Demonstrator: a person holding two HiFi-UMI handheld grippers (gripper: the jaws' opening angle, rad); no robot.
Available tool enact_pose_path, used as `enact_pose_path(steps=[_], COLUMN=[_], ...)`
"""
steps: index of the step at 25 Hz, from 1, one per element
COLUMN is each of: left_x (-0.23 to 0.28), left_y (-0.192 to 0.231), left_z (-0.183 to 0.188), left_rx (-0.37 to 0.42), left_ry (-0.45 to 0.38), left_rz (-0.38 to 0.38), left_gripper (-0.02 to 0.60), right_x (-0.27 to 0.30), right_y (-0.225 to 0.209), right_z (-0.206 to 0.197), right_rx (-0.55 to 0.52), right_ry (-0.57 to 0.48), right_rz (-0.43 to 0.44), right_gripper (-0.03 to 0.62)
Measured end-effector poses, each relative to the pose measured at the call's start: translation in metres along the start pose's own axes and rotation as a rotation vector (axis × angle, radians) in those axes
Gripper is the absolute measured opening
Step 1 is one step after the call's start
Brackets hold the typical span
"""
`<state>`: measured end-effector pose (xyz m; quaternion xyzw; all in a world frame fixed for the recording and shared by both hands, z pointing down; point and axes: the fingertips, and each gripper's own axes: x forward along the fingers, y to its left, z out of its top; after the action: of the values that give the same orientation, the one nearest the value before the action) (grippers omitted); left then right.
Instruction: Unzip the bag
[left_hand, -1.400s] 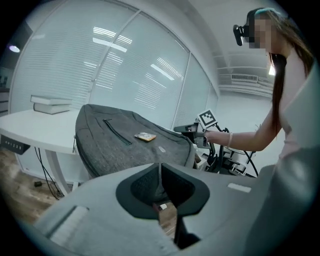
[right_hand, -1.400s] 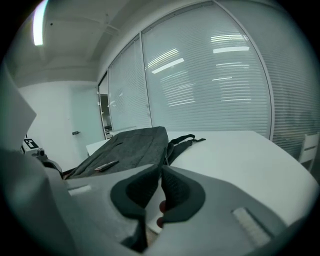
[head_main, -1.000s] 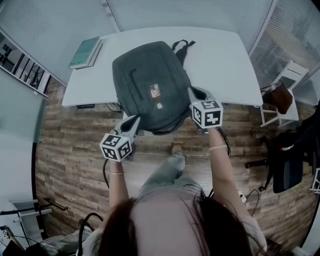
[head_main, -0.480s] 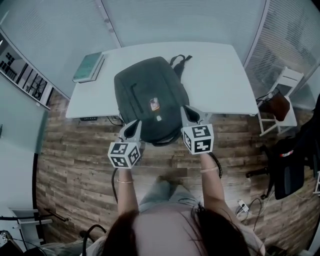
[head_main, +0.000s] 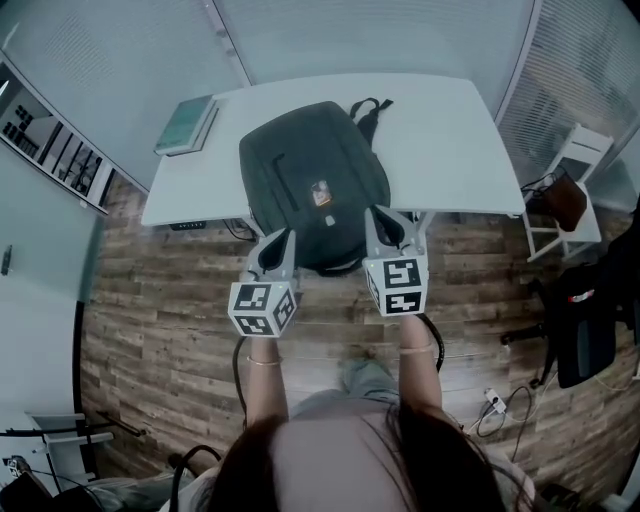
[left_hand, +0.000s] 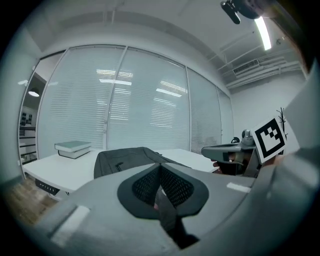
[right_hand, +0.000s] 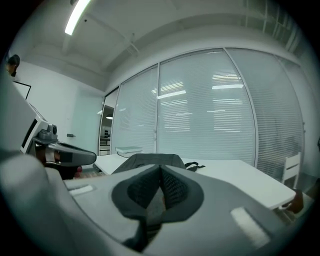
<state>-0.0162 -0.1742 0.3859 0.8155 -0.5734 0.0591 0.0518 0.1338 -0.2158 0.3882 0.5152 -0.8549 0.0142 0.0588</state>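
A dark grey backpack (head_main: 310, 185) lies flat on the white table (head_main: 440, 130), its near end over the table's front edge. My left gripper (head_main: 278, 245) hovers at the bag's near left corner. Its jaws have just been closing and now stand shut, with nothing between the pads. My right gripper (head_main: 383, 225) is at the near right corner, also shut and holding nothing. In the left gripper view the backpack (left_hand: 125, 160) lies ahead beyond the shut left gripper (left_hand: 160, 167). The right gripper view shows the backpack (right_hand: 150, 160) past the shut right gripper (right_hand: 160, 169).
Two stacked books (head_main: 187, 124) sit on the table's far left corner. A white chair (head_main: 565, 190) holding a brown bag stands right of the table, with a black chair (head_main: 585, 320) nearer. Glass walls with blinds run behind the table. Cables trail on the wooden floor.
The right gripper has drawn back from the bag's right side to its near right corner. Both grippers have come closer together at the bag's near end.
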Motion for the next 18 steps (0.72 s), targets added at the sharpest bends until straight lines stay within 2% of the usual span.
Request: enact_pose_path(steps=[9,18], left_x=[-0.054,-0.110], left_y=[-0.029,-0.062], left_z=[0.015,0.026], left_rx=[0.003,0.025], left_ry=[-0.041,-0.071], left_rz=[-0.033,-0.073], left_gripper=[0.009,0.010], right_x=[-0.062,-0.117], right_y=[0.022,0.061], right_z=[0.021,0.040], right_rx=[-0.009,-0.035], right_ry=[-0.031,-0.064], right_rz=[-0.027,0.010], right_gripper=[0.003,0.003])
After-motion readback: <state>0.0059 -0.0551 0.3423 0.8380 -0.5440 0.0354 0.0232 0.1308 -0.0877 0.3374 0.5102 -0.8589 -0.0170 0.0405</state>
